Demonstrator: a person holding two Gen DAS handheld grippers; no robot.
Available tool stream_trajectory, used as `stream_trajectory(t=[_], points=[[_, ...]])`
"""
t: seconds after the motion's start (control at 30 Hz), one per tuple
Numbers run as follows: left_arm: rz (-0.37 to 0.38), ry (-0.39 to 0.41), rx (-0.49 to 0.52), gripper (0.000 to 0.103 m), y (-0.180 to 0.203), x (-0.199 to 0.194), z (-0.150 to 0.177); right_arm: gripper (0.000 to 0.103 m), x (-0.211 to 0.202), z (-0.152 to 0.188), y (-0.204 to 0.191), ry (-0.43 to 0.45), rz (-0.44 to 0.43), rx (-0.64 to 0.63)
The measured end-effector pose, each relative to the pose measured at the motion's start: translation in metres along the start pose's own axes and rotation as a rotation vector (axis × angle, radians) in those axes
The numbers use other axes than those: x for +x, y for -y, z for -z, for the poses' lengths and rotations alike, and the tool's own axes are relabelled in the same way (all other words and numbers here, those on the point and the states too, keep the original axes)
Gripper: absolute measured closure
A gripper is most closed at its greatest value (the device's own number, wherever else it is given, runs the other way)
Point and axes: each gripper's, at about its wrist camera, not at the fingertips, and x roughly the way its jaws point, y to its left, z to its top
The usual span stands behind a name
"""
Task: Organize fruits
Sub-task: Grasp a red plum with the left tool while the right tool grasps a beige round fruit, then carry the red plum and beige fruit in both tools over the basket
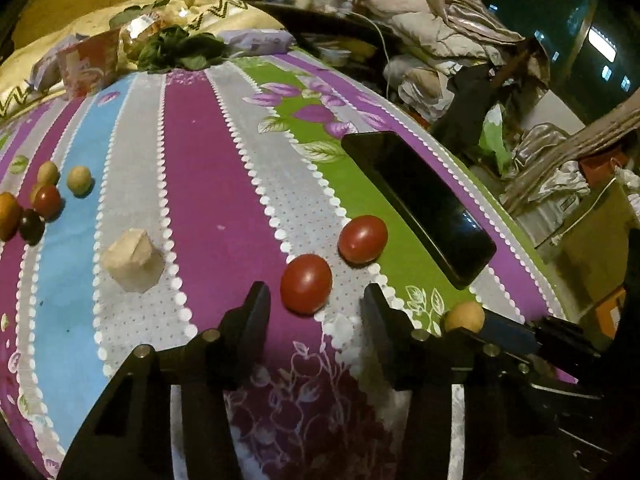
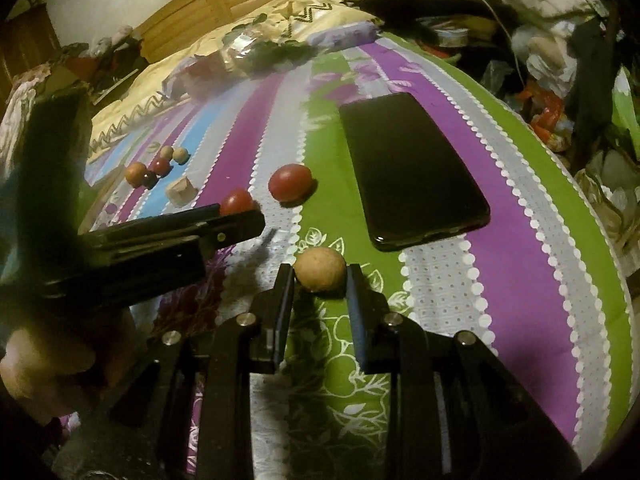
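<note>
Right tool (image 2: 320, 280) clamps the tan fruit (image 2: 320, 270), left tool (image 1: 316, 300) open short of a red fruit (image 1: 306, 283), next carry tan one to the far cluster (image 2: 154, 168)

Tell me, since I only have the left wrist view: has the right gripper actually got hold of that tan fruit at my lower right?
Observer: Yes. In the right wrist view the right gripper is shut on the tan fruit, with one finger against each side.
Operator: Is the fruit touching the phone?
Observer: No. The phone lies beyond it, and a strip of the striped bedcover shows between them.
</note>
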Motion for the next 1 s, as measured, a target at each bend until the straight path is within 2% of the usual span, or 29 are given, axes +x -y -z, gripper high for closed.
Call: stream_trajectory(t=[0.13, 0.17, 0.63, 0.8, 1.0], points=[[-0.031, 0.009, 0.006, 0.075, 0.000, 0.002, -0.001, 0.076, 0.000, 0.000, 0.001, 0.005, 0.002, 0.005], [-0.037, 0.011, 0.007, 0.077, 0.000, 0.003, -0.002, 0.076, 0.001, 0.001, 0.001, 0.005, 0.002, 0.007], [-0.059, 0.037, 0.009, 0.077, 0.003, -0.002, -0.001, 0.076, -0.001, 0.001, 0.001, 0.015, 0.024, 0.006], [-0.095, 0.064, 0.000, 0.077, 0.008, -0.028, 0.001, 0.076, -0.008, -0.003, -0.003, 0.013, 0.053, 0.007], [-0.199, 0.092, -0.083, 0.077, -0.006, -0.086, 0.008, 0.076, -0.026, -0.017, -0.019, 0.033, 0.096, -0.027]])
